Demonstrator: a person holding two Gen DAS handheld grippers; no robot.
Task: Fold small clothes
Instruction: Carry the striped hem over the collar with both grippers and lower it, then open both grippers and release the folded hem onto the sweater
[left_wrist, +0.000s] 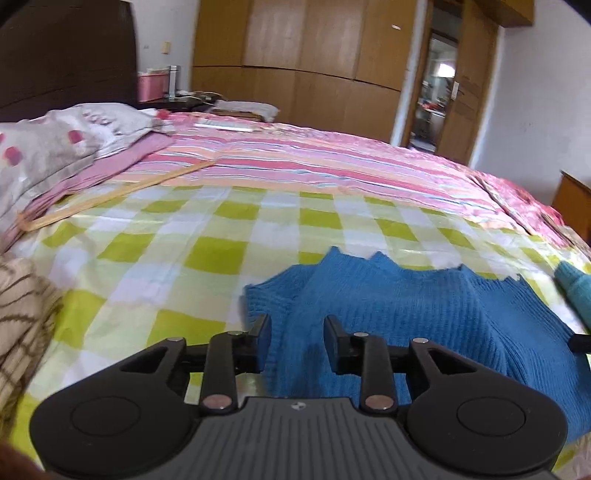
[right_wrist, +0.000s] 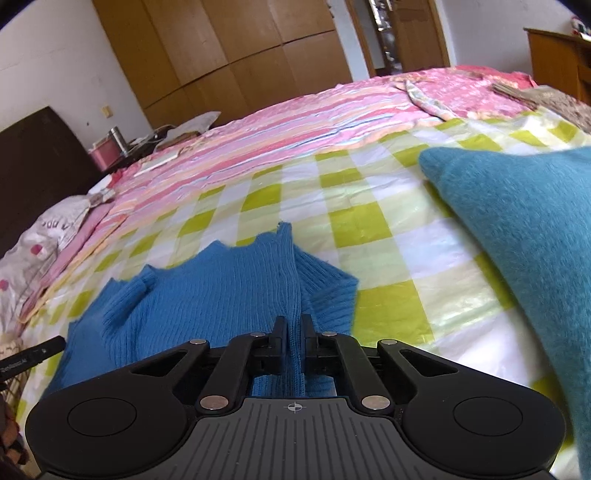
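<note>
The blue sweater (right_wrist: 229, 288) lies partly folded on the green checked sheet (right_wrist: 369, 229), near edge of the bed. The right gripper (right_wrist: 294, 326) is clenched on a raised ridge of knit that runs straight away from it, near to far. The left gripper (left_wrist: 296, 332) hangs released over the sweater's left edge, jaws apart, nothing between them pinched. The right hand has the cloth, so my guess is the fold swings left across that ridge. A teal sweater (right_wrist: 524, 229) waits far right.
</note>
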